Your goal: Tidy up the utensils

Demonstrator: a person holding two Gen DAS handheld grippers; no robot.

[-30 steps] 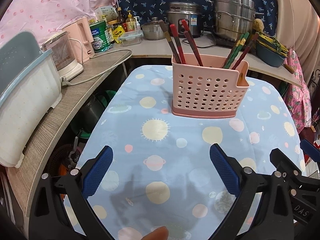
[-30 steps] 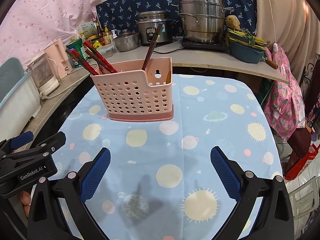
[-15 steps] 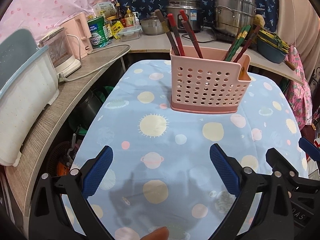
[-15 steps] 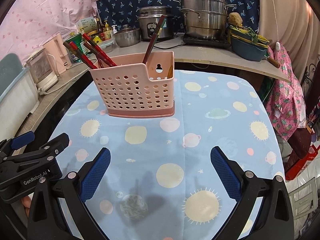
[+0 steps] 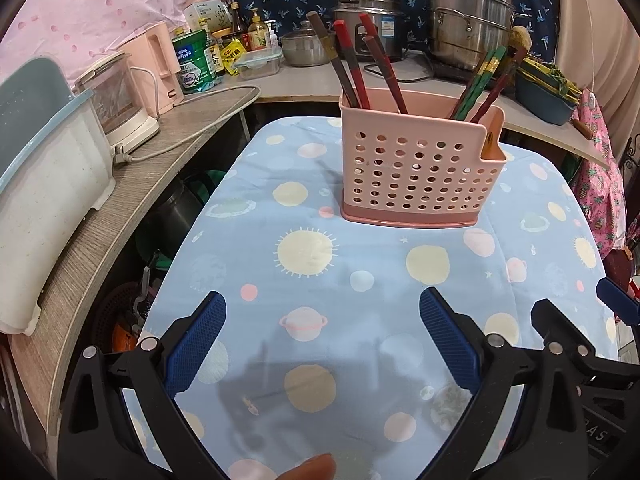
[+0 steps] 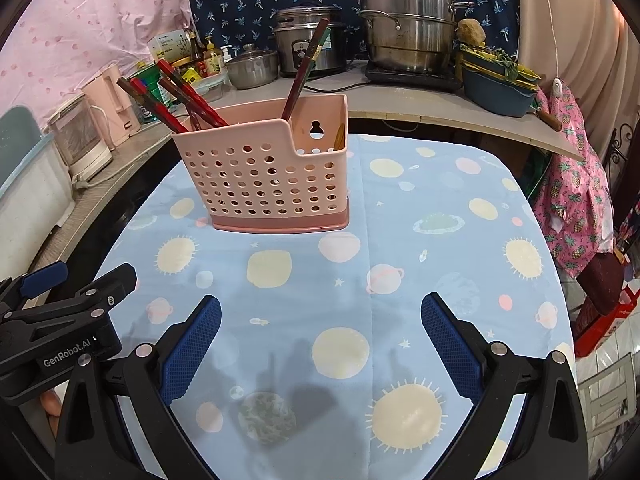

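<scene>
Pink caddy (image 5: 418, 168) toward tablecloth's (image 5: 304, 320) far edge, chopsticks (image 5: 352, 64) already inside; left gripper (image 5: 320, 340) and right gripper (image 6: 320, 340) wide open, empty. Sorting seemingly finished; next, likely withdrawing.

A blue planet-print cloth (image 5: 360, 264) covers the desk. On the counter at twelve o'clock stand a rice cooker (image 5: 370, 12) and a stacked steel steamer (image 5: 470, 20); at ten o'clock a green tin (image 5: 196, 60) and pink kettle (image 5: 158, 64); at nine o'clock a white tub (image 5: 44, 184).

Chopsticks' (image 5: 352, 68) lower ends hide inside the pink holder (image 5: 416, 172); compartment dividers unseen
</scene>
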